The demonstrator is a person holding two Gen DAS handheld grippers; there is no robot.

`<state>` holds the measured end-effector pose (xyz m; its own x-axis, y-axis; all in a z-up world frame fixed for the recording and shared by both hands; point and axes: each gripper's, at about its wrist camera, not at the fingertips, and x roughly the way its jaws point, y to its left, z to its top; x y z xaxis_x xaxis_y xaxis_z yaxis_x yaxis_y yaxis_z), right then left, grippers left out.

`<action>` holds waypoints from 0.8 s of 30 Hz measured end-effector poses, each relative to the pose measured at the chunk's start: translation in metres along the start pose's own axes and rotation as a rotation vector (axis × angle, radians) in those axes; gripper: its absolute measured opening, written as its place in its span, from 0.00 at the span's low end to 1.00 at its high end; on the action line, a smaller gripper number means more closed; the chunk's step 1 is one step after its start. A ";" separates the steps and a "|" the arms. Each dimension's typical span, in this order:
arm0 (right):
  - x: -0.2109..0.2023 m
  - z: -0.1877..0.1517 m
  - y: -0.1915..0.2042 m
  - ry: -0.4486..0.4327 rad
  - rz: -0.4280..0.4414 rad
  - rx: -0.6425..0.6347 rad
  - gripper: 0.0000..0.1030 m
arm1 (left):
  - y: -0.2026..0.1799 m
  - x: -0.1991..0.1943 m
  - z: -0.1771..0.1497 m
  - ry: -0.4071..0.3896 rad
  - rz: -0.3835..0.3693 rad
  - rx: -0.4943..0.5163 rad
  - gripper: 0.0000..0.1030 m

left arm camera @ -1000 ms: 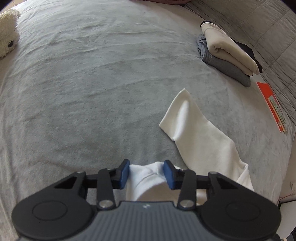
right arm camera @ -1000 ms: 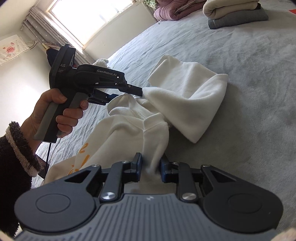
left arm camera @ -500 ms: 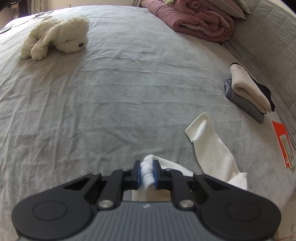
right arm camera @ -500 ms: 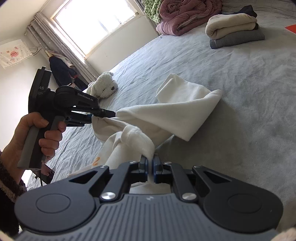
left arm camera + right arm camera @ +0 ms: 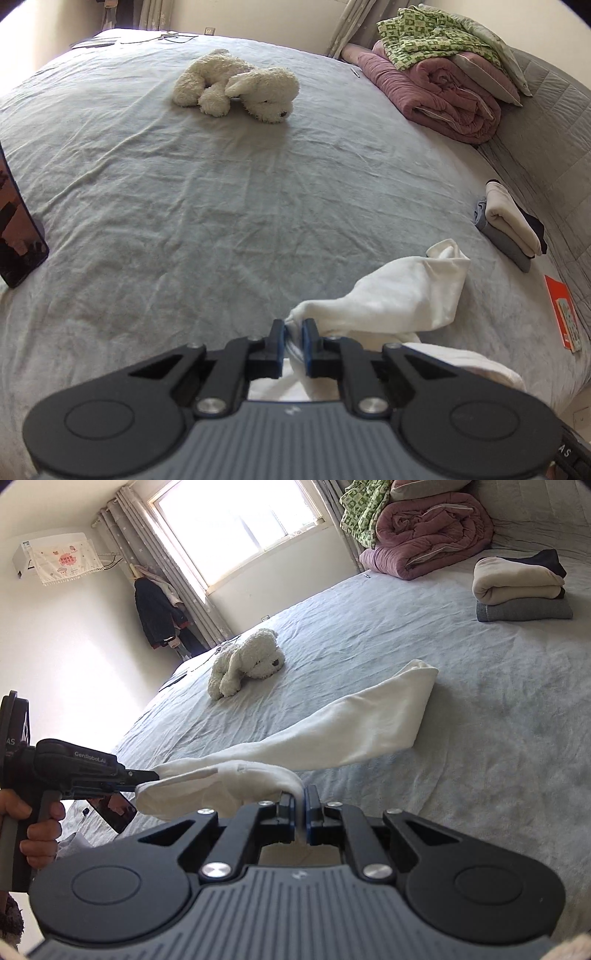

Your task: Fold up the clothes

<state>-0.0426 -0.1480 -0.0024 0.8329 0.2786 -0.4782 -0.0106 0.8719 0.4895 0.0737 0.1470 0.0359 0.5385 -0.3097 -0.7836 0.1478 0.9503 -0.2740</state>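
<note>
White cotton-like fabric, a long-sleeved garment [image 5: 343, 731], hangs stretched between the two grippers above a wide grey bed sheet [image 5: 192, 206]. The left gripper [image 5: 293, 341] has its blue-padded jaws closing on a bunched edge of the white garment, and the pads already press the cloth from both sides. In the right wrist view that same left gripper [image 5: 146, 777] shows from the side, gripped by a person's hand [image 5: 35, 830] with a fuzzy dark cuff below it. The right gripper [image 5: 302, 814] is clamped tight on a thin fold of the same garment, its jaws nearly together with only the fabric between them.

One sleeve of the garment trails away from the grippers and its cuff end rests on the grey sheet, while the part near the grippers is lifted clear of the bed.

Farther up the bed lies a cream plush toy dog [image 5: 236, 86] on its side. Near the quilted grey headboard [image 5: 546, 122] sits a stack of folded clothes [image 5: 521, 587]: a cream piece on a grey one, with something dark behind. A rolled mauve quilt [image 5: 439, 96] with a green patterned blanket [image 5: 432, 35] on top is in the far corner. An orange flat booklet [image 5: 563, 314] lies by the bed's right edge, and a dark phone-like slab [image 5: 16, 229] rests at the left edge.
</note>
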 end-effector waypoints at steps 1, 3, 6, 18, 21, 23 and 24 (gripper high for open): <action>0.001 0.000 0.001 0.004 -0.004 -0.006 0.08 | 0.006 -0.001 -0.005 0.004 -0.005 -0.007 0.10; 0.002 -0.002 0.004 0.008 -0.014 -0.018 0.08 | 0.015 0.000 -0.013 0.014 -0.026 -0.025 0.10; 0.000 -0.006 0.005 0.007 -0.034 -0.032 0.08 | 0.021 0.003 -0.023 0.021 -0.048 -0.018 0.11; 0.003 -0.007 -0.010 0.044 -0.069 0.019 0.15 | 0.047 0.019 -0.032 0.027 -0.044 0.120 0.59; 0.004 -0.007 -0.009 0.050 -0.073 0.020 0.15 | 0.051 0.025 -0.020 0.037 -0.075 0.082 0.59; 0.005 -0.007 -0.009 0.053 -0.080 0.017 0.15 | 0.045 0.031 -0.011 0.048 -0.095 0.101 0.61; 0.006 -0.006 -0.010 0.056 -0.083 0.017 0.15 | 0.041 0.035 -0.007 0.059 -0.105 0.114 0.61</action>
<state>-0.0407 -0.1521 -0.0144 0.7985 0.2279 -0.5571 0.0668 0.8863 0.4583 0.0927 0.1743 -0.0068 0.4659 -0.4058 -0.7863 0.2955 0.9090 -0.2941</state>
